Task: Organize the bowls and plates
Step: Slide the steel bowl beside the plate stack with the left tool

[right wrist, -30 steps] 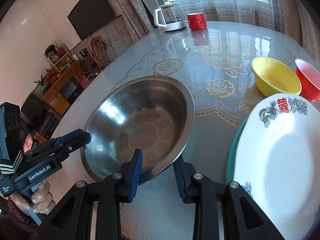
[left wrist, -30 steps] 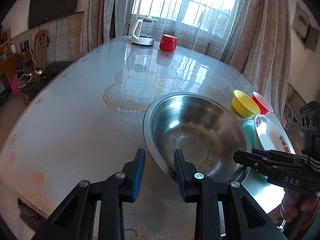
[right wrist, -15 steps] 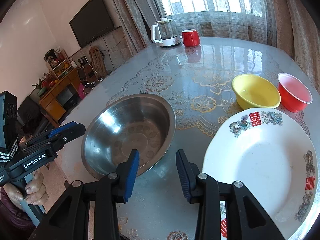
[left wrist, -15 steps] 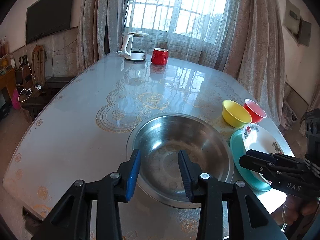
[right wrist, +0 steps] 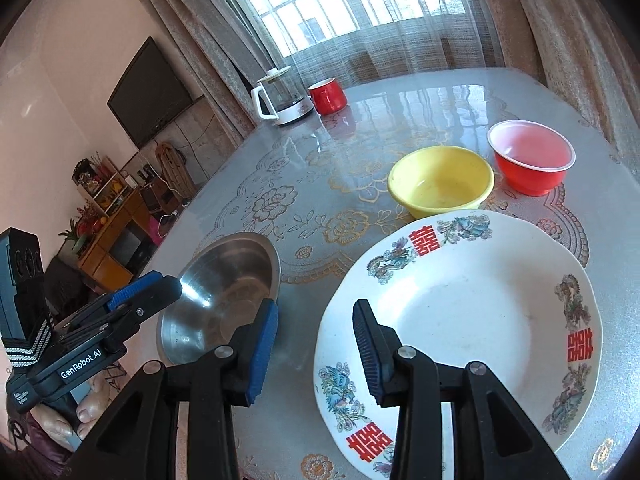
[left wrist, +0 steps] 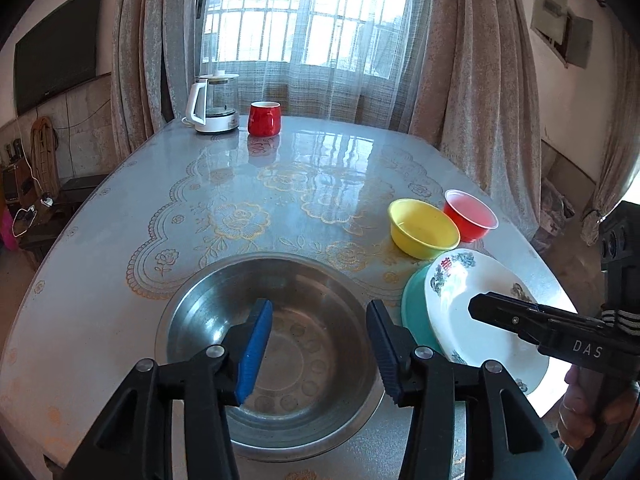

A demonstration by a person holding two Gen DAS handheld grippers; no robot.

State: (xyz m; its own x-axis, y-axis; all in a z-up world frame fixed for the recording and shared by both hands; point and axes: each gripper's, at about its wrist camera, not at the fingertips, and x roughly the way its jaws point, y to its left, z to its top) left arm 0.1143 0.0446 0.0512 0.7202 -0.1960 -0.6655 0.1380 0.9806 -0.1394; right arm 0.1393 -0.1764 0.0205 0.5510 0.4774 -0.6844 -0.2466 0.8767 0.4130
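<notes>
A steel bowl (left wrist: 304, 364) rests on the table near its front edge. My left gripper (left wrist: 318, 320) hovers above the bowl's near side, its jaws opening with nothing pressed between them. To the right a white flowered plate (right wrist: 460, 320) lies on a teal plate (left wrist: 412, 308). My right gripper (right wrist: 316, 312) is open over the gap between the steel bowl (right wrist: 228, 288) and the white plate, holding nothing. Behind the plates sit a yellow bowl (right wrist: 440, 180) and a red bowl (right wrist: 532, 160). Each gripper shows from the side in the other's view.
A white kettle (left wrist: 214, 104) and a red mug (left wrist: 264, 118) stand at the table's far end by the curtained window. The patterned tabletop (left wrist: 280, 184) stretches between them and the bowls. A shelf and a wall television are off to the left.
Both grippers have drawn back and up from the steel bowl's near rim, which stood between their fingers. Both jaws have widened. The bowl stays on the table.
</notes>
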